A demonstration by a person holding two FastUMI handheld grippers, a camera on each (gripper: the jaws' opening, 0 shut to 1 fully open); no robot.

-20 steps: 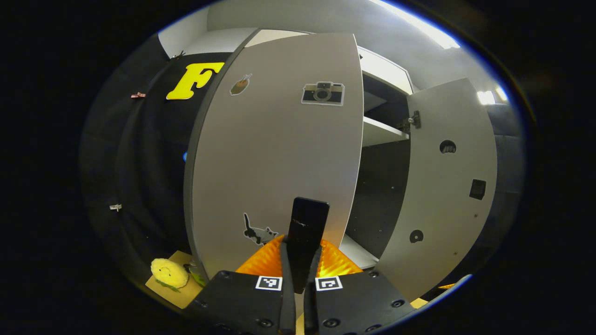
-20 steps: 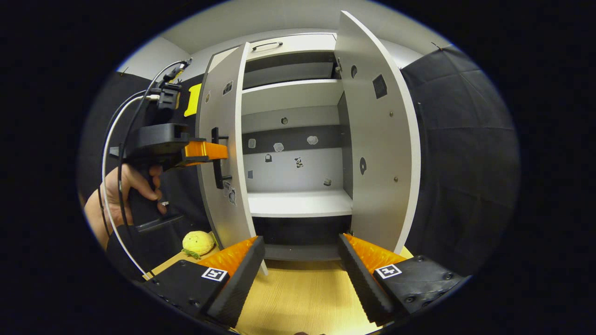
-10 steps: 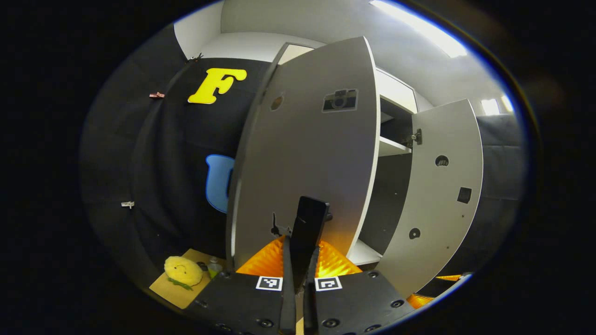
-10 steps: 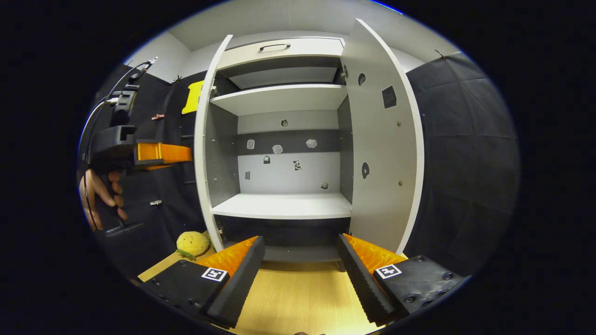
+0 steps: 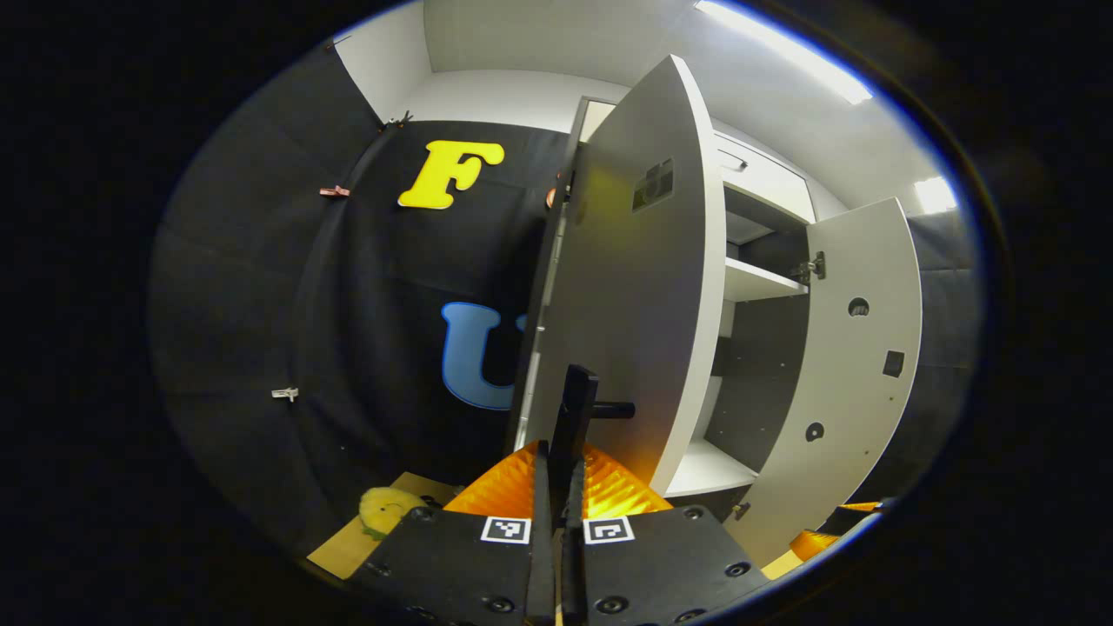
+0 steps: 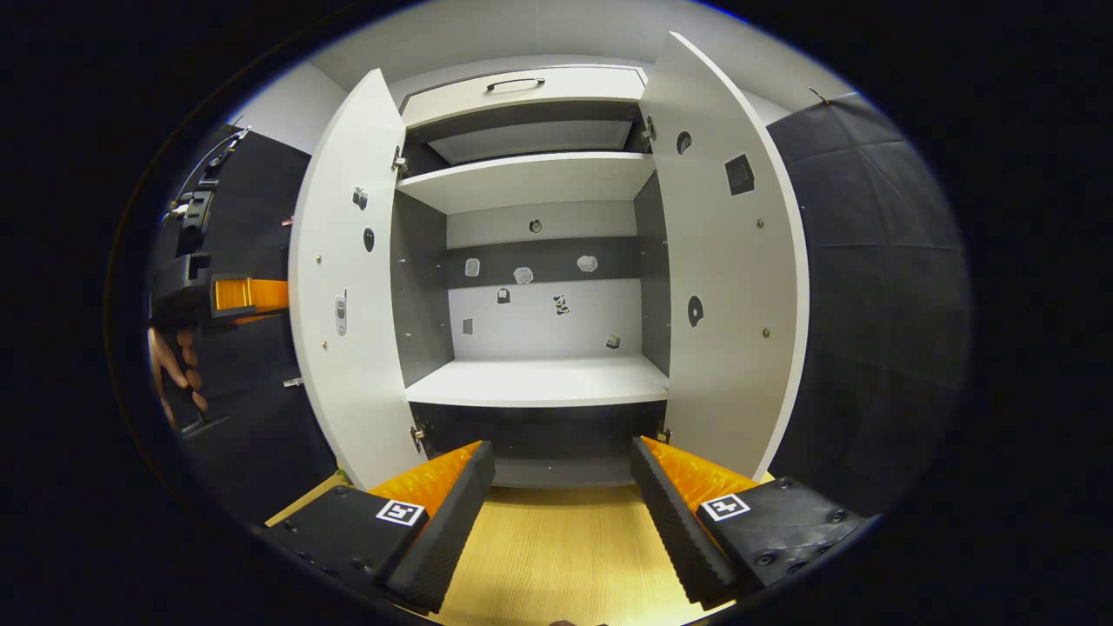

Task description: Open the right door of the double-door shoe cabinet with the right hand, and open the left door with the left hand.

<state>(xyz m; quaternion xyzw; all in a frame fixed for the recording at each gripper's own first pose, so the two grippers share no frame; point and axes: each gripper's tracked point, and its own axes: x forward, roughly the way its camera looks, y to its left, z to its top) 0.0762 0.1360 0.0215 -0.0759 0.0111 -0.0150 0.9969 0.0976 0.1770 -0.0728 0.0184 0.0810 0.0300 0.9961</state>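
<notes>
While the left gripper clamps the upright black bar handle of the tall grey left door, now swung wider than a second ago, the right gripper hangs wide open facing the white double-door shoe cabinet, right door open.

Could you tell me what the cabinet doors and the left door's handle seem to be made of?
Left door and right door: likely laminated board, going by the flat matte pale faces, thin edges and hinge cups. Handle: a dark bar, perhaps painted metal or plastic; unclear.
</notes>
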